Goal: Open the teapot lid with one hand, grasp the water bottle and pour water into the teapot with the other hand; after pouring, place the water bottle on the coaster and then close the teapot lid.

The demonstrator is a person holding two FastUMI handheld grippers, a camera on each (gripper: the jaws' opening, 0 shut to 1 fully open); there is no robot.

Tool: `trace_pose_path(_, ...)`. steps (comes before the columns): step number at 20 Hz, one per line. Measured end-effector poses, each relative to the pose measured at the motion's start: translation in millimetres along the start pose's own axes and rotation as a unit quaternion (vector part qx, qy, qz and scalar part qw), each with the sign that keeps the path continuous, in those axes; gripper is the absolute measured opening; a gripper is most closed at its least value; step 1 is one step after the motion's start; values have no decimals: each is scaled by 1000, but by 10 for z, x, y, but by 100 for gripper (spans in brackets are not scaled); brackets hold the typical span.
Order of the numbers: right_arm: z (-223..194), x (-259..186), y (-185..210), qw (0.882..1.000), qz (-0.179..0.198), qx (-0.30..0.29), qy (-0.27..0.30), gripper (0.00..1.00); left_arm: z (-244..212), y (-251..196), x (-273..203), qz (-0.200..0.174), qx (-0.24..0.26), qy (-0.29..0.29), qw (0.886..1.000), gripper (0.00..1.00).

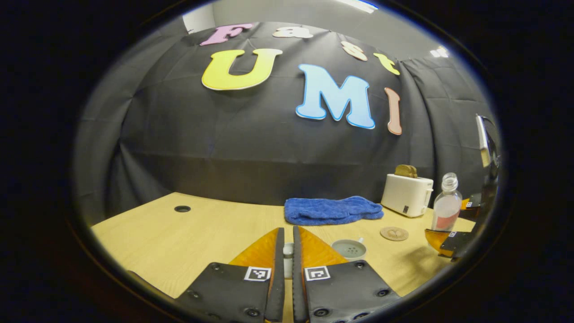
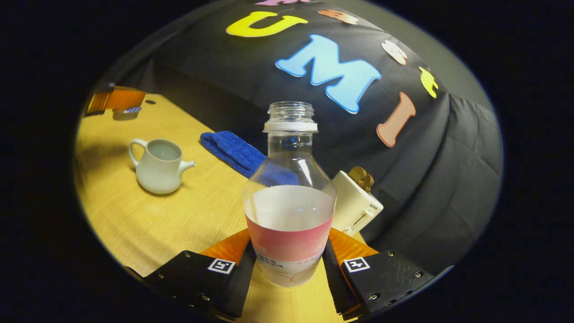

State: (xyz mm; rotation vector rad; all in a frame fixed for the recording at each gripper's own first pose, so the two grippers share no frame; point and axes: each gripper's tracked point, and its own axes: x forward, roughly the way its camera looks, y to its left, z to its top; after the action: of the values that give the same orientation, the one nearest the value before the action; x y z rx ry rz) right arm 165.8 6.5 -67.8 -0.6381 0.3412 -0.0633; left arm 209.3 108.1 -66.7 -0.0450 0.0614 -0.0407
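The white teapot (image 2: 159,168) stands open on the wooden table (image 2: 188,215), spout pointing toward the towel. In the left gripper view its open top (image 1: 350,249) lies just right of my fingers. My left gripper (image 1: 288,231) is shut on the white teapot lid (image 1: 288,260), held up and away from the pot; in the right gripper view it is at the far left (image 2: 116,101). My right gripper (image 2: 289,235) is shut on the uncapped water bottle (image 2: 289,202), which is upright and partly full, with a pink label. The round cork coaster (image 1: 394,233) lies bare, left of the bottle (image 1: 446,204).
A folded blue towel (image 1: 332,210) lies at the back of the table. A white toaster (image 1: 407,194) with bread in it stands behind the coaster and bottle. A cable hole (image 1: 182,208) is at the far left. The booth's black wall closes the back.
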Motion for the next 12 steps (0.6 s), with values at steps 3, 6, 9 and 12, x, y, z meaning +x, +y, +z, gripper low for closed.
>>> trace_pose_path(3, 56, 120, 68, 998, 9, -55, 6, 73, 11, 75, -3, 5, 0, 1, 1000, 14)
trace_pose_path(6, 134, 249, 39, 991, -6, -131, 6, 73, -1, 109, 4, 7, -6, 3, 1000, 14)
trace_pose_path(9, 223, 368, -8, 979, -22, -202, 3, 73, -3, 173, 15, 12, -8, 5, 1000, 14)
trace_pose_path(12, 310, 430, 50, 964, -20, -267, -8, 73, 13, 227, 19, 17, -14, 4, 1000, 14)
